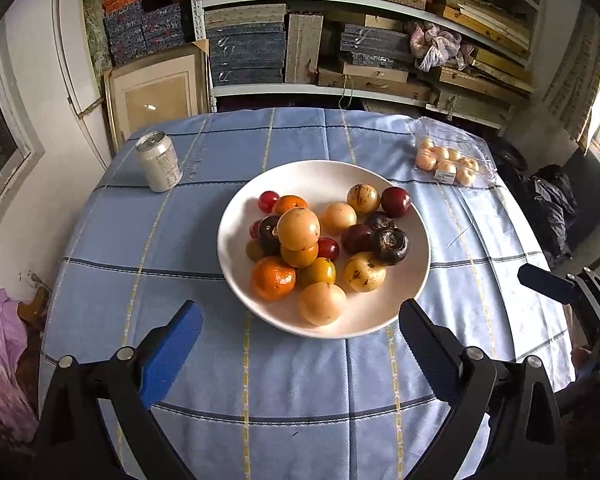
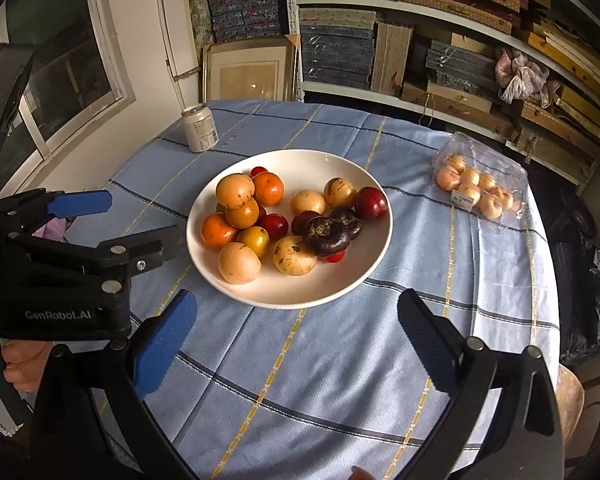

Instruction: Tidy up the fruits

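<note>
White bowl (image 1: pixel 414 276) of fruits (image 1: pixel 298 229) just ahead of both wide-spread claws (image 1: pixel 300 332).

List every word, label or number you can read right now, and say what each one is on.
"GenRobot.AI": white print on the black body of the left gripper, seen from the right wrist.
Drink can: print on its side too small to read.
Clear plastic pack: sticker text blurred.
Tablecloth: faint mark beside the can, unreadable.

You can't read the label on the can (image 1: pixel 159 162). The clear packet (image 2: pixel 480 188) holds pale round pieces, perhaps small fruit. Lower fruits in the bowl (image 1: pixel 418 280) sit half hidden beneath others.
</note>
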Tool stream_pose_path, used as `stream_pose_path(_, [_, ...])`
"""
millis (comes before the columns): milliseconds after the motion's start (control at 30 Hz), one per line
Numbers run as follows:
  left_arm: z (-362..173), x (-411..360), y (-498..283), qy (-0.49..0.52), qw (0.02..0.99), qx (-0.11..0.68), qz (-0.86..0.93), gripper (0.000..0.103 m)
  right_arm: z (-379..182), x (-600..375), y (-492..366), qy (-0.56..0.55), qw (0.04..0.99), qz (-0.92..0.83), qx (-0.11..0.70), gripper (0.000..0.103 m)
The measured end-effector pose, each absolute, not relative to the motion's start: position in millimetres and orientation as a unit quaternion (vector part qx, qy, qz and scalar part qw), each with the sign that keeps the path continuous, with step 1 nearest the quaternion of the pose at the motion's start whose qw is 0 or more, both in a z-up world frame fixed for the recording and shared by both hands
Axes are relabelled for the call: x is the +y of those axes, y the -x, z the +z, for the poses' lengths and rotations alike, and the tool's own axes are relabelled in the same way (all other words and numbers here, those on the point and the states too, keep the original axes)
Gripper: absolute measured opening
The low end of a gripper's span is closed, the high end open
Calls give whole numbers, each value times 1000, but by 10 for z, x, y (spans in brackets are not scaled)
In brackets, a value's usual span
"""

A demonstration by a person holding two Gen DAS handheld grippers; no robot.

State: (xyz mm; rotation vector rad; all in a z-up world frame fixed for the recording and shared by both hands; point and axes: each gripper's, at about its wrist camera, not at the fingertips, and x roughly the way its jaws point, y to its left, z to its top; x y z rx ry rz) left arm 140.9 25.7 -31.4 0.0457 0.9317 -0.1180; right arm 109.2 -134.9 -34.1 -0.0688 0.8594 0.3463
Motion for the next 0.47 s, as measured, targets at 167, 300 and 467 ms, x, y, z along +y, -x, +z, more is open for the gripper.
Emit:
stream_pose_path(167, [-297,268,-1395,-20,892,448,-59,99,-332,-1393,-1052,27,895,164,414,98])
stream_pose_path(300, [-310,274,-1400,-22,890,452,-48,99,-325,-1413,-1044,25,896,162,413,98])
stream_pose_path(467, [-338,295,-1392,-26,889,456,-36,99,-303,-1394,-1031,26,896,166,411,98])
